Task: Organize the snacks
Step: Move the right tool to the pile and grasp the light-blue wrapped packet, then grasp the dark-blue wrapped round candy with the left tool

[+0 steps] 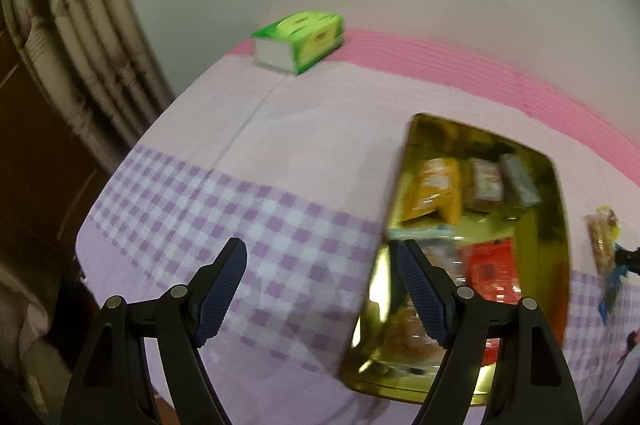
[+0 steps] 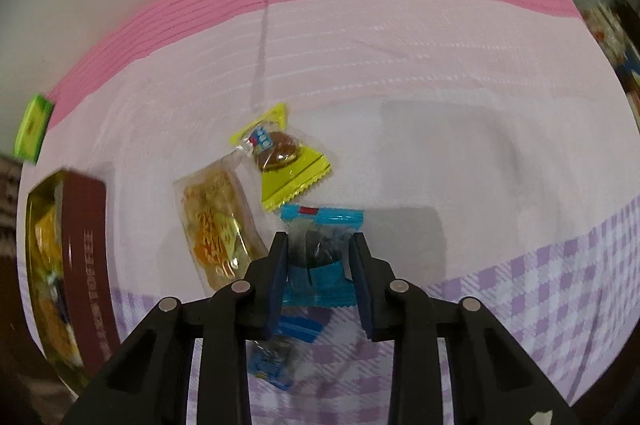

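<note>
Your right claw pinches a blue-wrapped snack; your left claw hangs spread and empty beside the tin.

Your right claw [image 2: 319, 249] points steeply down at the table [image 2: 440, 73], which is covered by a pink and lilac-checked cloth, and its pads press on both sides of the blue-wrapped snack [image 2: 320, 241]. Just beyond it lies a yellow-wrapped snack [image 2: 286, 161], with a clear packet of golden biscuit [image 2: 214, 221] touching it on the left, and a second blue wrapper [image 2: 276, 357] lies under the claw. Your left claw [image 1: 322, 261] stands wide with nothing between its pads, its right finger over the near corner of the gold tin [image 1: 558, 225], which already holds several packets. A green tissue pack [image 1: 300, 39] sits at the far edge of the table.
</note>
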Tool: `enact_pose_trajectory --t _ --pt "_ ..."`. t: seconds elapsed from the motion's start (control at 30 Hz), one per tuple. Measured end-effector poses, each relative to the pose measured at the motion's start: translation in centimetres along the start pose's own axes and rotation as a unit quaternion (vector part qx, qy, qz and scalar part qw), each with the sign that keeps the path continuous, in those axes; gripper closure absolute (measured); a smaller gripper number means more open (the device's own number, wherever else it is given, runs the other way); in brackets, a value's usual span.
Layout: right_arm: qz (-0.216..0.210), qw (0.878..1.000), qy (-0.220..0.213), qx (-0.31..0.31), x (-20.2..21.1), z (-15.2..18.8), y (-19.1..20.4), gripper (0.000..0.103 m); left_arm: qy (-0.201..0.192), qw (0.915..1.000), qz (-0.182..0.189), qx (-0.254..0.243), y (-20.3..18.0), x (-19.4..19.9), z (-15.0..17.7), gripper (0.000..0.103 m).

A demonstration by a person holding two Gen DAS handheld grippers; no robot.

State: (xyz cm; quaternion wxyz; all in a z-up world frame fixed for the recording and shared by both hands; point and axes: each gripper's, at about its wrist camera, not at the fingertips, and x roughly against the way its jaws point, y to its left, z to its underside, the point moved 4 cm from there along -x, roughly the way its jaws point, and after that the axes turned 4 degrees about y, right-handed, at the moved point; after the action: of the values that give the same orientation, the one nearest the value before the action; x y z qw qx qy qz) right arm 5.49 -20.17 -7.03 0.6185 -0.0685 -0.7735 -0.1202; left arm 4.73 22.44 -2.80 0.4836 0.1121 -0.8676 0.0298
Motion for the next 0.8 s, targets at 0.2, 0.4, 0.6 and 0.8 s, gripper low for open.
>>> enact_pose_trajectory --t 0.2,0.4,0.6,0.8 --pt "0.021 0.994 -0.079 0.076 0.6 1.6 -1.1 0.077 -0.034 0.9948 0.05 -0.082 -5.9 2.9 0.7 0.025" --pt "0.031 0.987 -0.137 0.079 0.8 1.7 -5.1 0.077 -0.038 0.9771 0.129 -0.165 -13.4 5.6 2.2 0.025" --pt "0.05 0.981 -0.17 0.08 1.1 1.5 -9.2 0.077 -0.014 0.9516 0.208 -0.226 -21.8 6.3 3.6 0.025" --pt "0.059 0.978 -0.183 0.083 0.8 0.9 -11.1 0.077 0.006 0.9366 0.227 -0.267 -27.6 4.6 6.3 0.025"
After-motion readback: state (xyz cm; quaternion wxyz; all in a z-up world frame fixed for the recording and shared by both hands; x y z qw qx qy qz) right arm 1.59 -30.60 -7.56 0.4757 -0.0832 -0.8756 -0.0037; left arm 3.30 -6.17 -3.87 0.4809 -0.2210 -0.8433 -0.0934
